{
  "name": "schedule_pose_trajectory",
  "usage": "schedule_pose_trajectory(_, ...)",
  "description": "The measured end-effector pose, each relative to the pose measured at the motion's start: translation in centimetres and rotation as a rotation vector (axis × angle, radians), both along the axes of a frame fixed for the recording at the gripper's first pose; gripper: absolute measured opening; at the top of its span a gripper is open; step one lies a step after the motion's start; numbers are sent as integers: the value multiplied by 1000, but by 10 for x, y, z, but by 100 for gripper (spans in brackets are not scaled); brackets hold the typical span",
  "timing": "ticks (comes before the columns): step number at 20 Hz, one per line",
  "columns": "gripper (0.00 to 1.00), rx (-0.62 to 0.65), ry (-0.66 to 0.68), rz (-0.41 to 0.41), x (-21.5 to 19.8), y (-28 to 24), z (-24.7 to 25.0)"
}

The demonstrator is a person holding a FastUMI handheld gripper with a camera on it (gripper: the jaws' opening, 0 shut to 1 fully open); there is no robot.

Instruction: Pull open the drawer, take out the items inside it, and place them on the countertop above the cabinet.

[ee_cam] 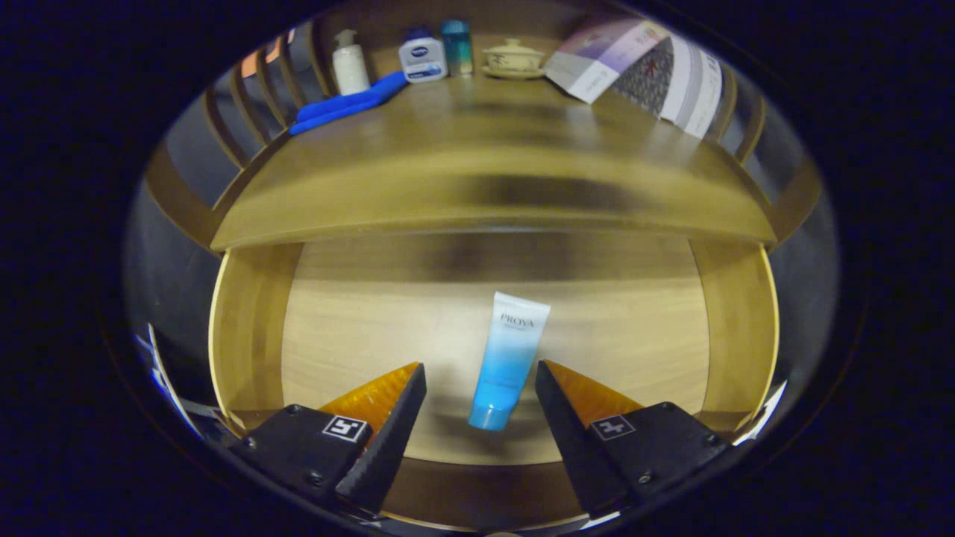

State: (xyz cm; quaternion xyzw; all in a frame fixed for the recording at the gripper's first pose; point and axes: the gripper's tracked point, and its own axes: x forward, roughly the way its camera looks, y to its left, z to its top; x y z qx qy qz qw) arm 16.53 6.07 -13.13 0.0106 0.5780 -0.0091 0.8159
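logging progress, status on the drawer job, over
Tool open, fingers straddling the tube. Tube flat on floor of open drawer, not gripped. Nothing in the way.

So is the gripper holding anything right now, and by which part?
Nothing is held. The gripper is open, its fingers either side of the tube lying in the drawer, not touching it.

the back of the open drawer [477,328] is hidden beneath the overhanging worktop [477,164], whose front edge is smeared with blur. the lower end of the tube [509,362], cap included, lies between the spread tongs [480,384], touching neither finger; whether it rests flat on the drawer floor cannot be told. the bottles [423,54] and lidded cup [513,58] at the worktop's far side are too small to make out. the printed sheets [642,67] are cut off.
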Motion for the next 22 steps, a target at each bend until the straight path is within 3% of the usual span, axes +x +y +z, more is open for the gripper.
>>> schedule_pose_trajectory(7, 78, -29, 118, -40, -10, -10, -25)
schedule_pose_trajectory(14, 48, -9, 102, -53, -5, -13, -34)
schedule_pose_trajectory(22, 42, 57, 30, -34, -9, -11, -9)
